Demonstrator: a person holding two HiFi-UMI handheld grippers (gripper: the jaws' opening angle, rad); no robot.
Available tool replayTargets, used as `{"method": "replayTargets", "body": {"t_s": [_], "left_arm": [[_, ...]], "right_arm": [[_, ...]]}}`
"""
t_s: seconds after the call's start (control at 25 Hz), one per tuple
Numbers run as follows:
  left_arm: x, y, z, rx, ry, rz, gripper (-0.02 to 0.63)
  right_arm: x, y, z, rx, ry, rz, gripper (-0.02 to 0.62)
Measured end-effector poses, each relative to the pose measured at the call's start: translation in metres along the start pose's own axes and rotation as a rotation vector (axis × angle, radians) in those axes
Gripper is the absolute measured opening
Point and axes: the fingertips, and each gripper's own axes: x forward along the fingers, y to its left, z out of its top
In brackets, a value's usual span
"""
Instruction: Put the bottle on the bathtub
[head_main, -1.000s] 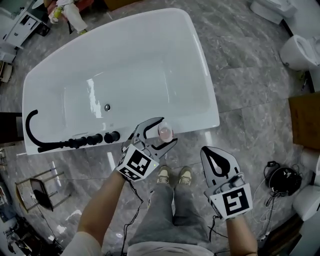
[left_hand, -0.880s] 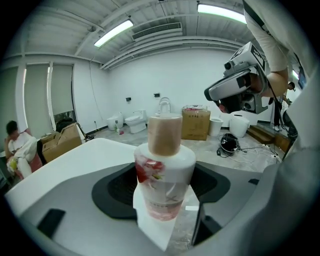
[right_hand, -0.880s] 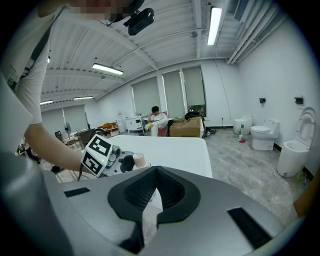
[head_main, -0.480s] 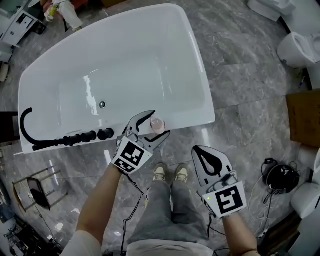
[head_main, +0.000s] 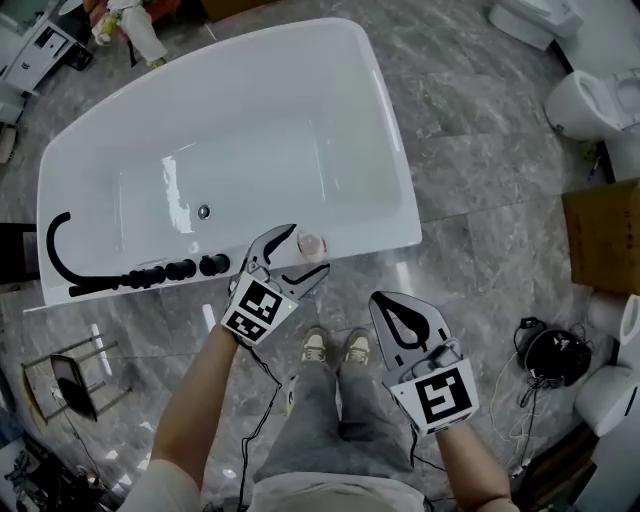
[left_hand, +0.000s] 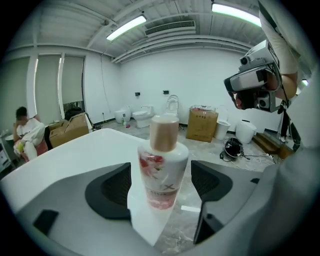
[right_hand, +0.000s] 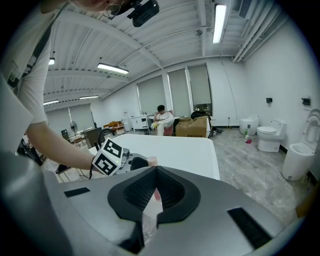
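We see the white bathtub (head_main: 300, 90) filling the head view from 9 to 12 o'clock, set on a grey marbled floor (head_main: 480, 170). The bottle (head_main: 311, 243) stands upright on the tub's flat near rim, toward the 3 o'clock end of that rim and close to its outer edge. It is white, with a pink flower label and a tan cap.

The left gripper (head_main: 309, 250) reaches in from 7 o'clock. Its fingers are spread wide, one at the bottle's 10 o'clock side and the other at its 4 o'clock side. In the left gripper view we see the bottle right between the two black pads (left_hand: 112, 187). A thin gap shows on each side, so neither pad presses it, and its base rests on the white rim.

The right gripper (head_main: 384, 304) hangs at 5 o'clock of the bottle, over the floor and apart from the tub. Its fingers are closed tip to tip with nothing between them. Past those closed tips, the right gripper view shows us the left gripper's marker cube (right_hand: 107, 158) beside the tub.

A black faucet (head_main: 62, 250) sits at 9 o'clock of the bottle on the same rim, and its knobs (head_main: 185, 269) lie between the spout and the left gripper. The drain (head_main: 204, 211) is at 10 o'clock of the bottle, down in the basin. The person's shoes (head_main: 336, 348) are at 6 o'clock. Toilets (head_main: 590, 100) stand at 2 o'clock of the frame, and a cardboard box (head_main: 605, 235) at 3 o'clock.
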Motion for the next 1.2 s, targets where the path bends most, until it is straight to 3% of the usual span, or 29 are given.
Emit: {"method": "replayTargets", "body": {"t_s": [0.32,0.44,0.6,0.76,1.0,1.2], "left_arm": [[-0.07,0.003,0.046,-0.021,-0.022,0.068,0.355],[-0.103,0.009,0.074,0.006,-0.058,0.155,0.193],[-0.149,0.0,0.109,0.009,-0.107,0.19,0.152],[-0.189,-0.014,0.15,0.005,-0.159,0.207,0.094],[-0.251,-0.029,0.206,0.027,-0.23,0.288,0.052],[-0.298,-0.048,0.246,0.045,-0.279,0.3,0.035]], "right_arm": [[-0.03,0.012,0.052,0.003,-0.015,-0.017,0.029],[-0.044,0.02,0.079,-0.011,-0.042,-0.027,0.029],[-0.069,0.036,0.109,0.009,-0.077,-0.024,0.029],[-0.097,0.051,0.143,0.162,-0.117,0.036,0.029],[-0.141,0.07,0.195,0.039,-0.179,0.004,0.029],[-0.179,0.093,0.231,-0.05,-0.235,0.002,0.029]]}}
